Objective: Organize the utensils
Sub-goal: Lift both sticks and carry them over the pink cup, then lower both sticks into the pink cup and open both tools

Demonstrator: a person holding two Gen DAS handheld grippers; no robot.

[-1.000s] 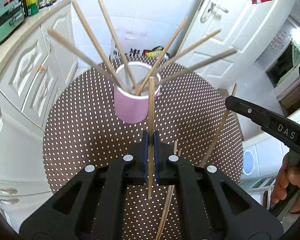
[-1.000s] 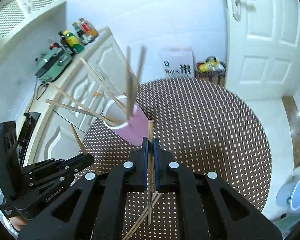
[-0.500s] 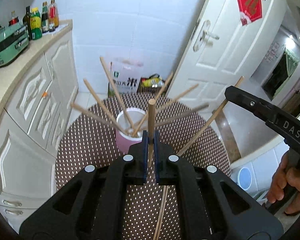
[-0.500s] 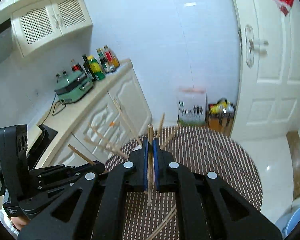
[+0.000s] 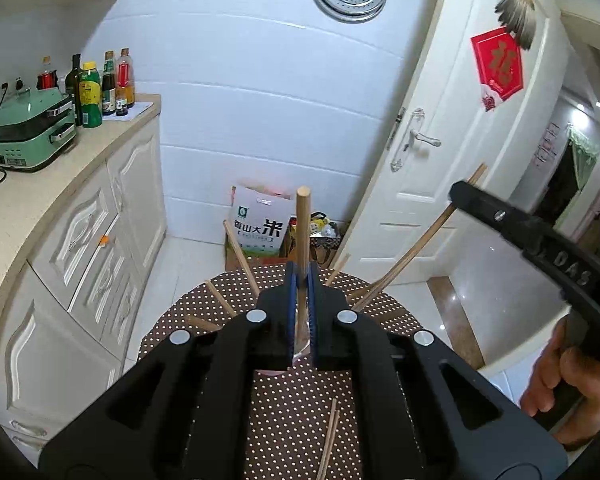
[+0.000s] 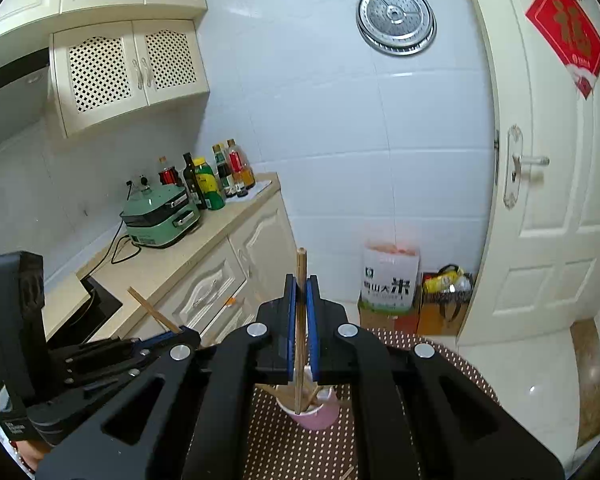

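Note:
My left gripper is shut on a wooden chopstick that stands upright between the blue pads. My right gripper is shut on another wooden chopstick, whose lower end hangs over the pink cup. The cup stands on the round brown dotted table and holds several chopsticks. In the left wrist view the cup is mostly hidden behind my fingers; chopstick ends fan out above them. The right gripper shows at right with its chopstick. Loose chopsticks lie on the table.
A kitchen counter with a green cooker and bottles runs along the left. A rice bag stands on the floor behind the table. A white door is at right.
Both grippers have risen and tilted up from the table, each still holding its chopstick. The cup and table now sit lower and smaller in both views.

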